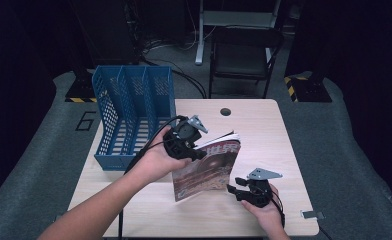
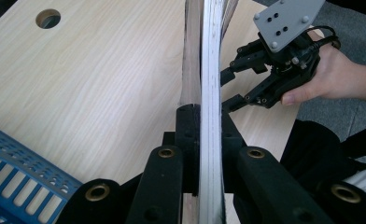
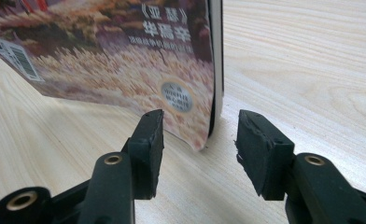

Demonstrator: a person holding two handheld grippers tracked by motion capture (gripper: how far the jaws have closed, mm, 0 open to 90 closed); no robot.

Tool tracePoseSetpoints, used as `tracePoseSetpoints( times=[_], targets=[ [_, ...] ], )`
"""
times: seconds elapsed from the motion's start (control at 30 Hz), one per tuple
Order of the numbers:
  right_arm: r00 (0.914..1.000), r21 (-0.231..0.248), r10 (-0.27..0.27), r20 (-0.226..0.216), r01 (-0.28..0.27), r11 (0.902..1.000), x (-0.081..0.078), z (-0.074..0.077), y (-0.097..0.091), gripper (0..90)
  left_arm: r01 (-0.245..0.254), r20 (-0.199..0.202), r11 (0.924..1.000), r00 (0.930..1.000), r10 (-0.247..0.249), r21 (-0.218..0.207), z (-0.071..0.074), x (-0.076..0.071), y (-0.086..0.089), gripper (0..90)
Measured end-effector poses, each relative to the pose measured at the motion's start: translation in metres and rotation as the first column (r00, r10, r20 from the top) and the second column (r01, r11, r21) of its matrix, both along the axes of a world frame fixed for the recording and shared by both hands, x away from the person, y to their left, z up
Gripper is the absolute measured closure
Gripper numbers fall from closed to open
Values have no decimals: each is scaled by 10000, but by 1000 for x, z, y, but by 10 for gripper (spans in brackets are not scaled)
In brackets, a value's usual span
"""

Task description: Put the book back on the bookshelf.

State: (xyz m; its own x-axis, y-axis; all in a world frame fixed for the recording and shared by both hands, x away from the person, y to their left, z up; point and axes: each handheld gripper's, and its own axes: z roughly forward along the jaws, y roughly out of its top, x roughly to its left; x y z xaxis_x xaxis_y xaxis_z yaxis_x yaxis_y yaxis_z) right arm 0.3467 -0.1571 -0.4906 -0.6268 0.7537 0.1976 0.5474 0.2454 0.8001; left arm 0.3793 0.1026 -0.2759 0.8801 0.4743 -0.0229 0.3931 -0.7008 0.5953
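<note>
A magazine (image 1: 209,167) with a brown illustrated cover stands on edge on the wooden table (image 1: 264,135), leaning a little. My left gripper (image 1: 200,152) is shut on its upper edge; in the left gripper view the page block (image 2: 211,70) runs straight up between the jaws of my left gripper (image 2: 209,116). My right gripper (image 1: 234,185) sits low by the magazine's lower right corner, open. In the right gripper view that corner (image 3: 190,107) stands between the parted jaws of my right gripper (image 3: 202,135), touching neither pad.
A blue file rack (image 1: 134,115) with three slots lies at the table's left, close behind my left hand; its mesh (image 2: 13,163) is beside the left jaws. A cable hole (image 1: 225,111) is at the far edge. A black chair (image 1: 244,55) stands beyond the table.
</note>
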Motion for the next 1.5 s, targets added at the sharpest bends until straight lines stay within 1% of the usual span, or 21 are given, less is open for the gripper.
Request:
tracePoseSetpoints(
  times=[0.03, 0.07, 0.13, 0.2, 0.23, 0.27, 0.3, 0.4, 0.53, 0.6, 0.7, 0.77, 0.8, 0.83, 0.87, 0.93, 0.97, 1.0, 1.07, 1.13, 1.5],
  targets=[
    [10000, 0, 1, 1, -1, 10000, 0, 0, 0, 511, -37, 44, 10000, 10000, 36, 11, 0, 0, 2, 841],
    [10000, 0, -13, -3, 13, 10000, 0, 0, 0, 511, -83, -32, 10000, 10000, 82, -42, 1, 0, 3, 840],
    [10000, 6, -6, -5, 6, 10000, 0, 0, 0, 511, -128, 70, 9999, 9999, 128, -26, 1, 1, 7, 840],
    [10000, -2, -16, 5, 16, 10000, 0, 0, 0, 511, -196, -15, 9998, 9998, 196, -95, 2, 1, 9, 840],
    [10000, -19, 15, -38, -15, 10000, 0, 0, 0, 511, -208, 70, 9997, 9998, 209, -107, 2, 1, 11, 840],
    [10000, -11, 8, -42, -8, 10000, 0, 0, 0, 511, -260, 21, 9995, 9997, 260, -159, 3, 1, 12, 840],
    [10000, -3, -24, -12, 24, 10000, 0, 0, 0, 510, -277, 82, 9995, 9996, 278, -158, 3, 2, 14, 840],
    [10000, -12, -18, 0, 18, 10000, 0, 0, 0, 511, -305, -36, 9994, 9995, 304, -168, 5, 2, 18, 840],
    [10000, -25, -17, 3, 17, 10000, 0, 0, 0, 510, -371, 99, 9992, 9993, 372, -127, 7, 3, 22, 840],
    [10000, -58, 43, -56, -44, 10000, 0, 0, -1, 510, -470, 59, 9988, 9989, 471, -164, 8, 3, 24, 840],
    [10000, -56, 45, 6, -45, 10000, 0, 0, -1, 509, -508, 123, 9986, 9986, 510, -171, 10, 5, 28, 840],
    [10000, -1, 40, -75, -40, 10000, 0, 0, -1, 509, -564, 96, 9982, 9983, 566, -214, 13, 5, 30, 840],
    [9999, -11, 107, -124, -107, 9999, 0, 0, -1, 509, -570, 191, 9983, 9982, 573, -146, 14, 5, 32, 840],
    [9999, 17, 74, -72, -74, 10000, 0, 0, -1, 509, -605, 106, 9979, 9981, 607, -225, 16, 5, 32, 840],
    [9999, 12, 82, -88, -82, 10000, 0, 0, -1, 509, -662, 187, 9975, 9976, 667, -234, 16, 5, 33, 840],
    [9999, -12, 113, -114, -113, 9999, 0, 0, -1, 509, -635, 182, 9978, 9978, 638, -202, 19, 7, 36, 840],
    [9999, -13, 114, -112, -115, 9999, 0, 0, -1, 509, -719, 211, 9971, 9972, 724, -235, 20, 7, 36, 840],
    [9999, -21, 124, -99, -124, 9999, 0, 0, -1, 509, -727, 142, 9971, 9972, 731, -221, 21, 8, 37, 840],
    [9999, -44, 150, -57, -150, 9999, 0, -1, -1, 509, -795, 261, 9966, 9965, 800, -214, 23, 10, 38, 840],
    [9999, -45, 149, -72, -149, 9999, 0, -1, -1, 509, -864, 217, 9960, 9960, 869, -244, 25, 11, 39, 841],
    [9998, -28, 124, -122, -124, 9999, 0, -1, -1, 508, -1182, 300, 9921, 9924, 1195, -416, 37, 20, 48, 840]
  ],
)
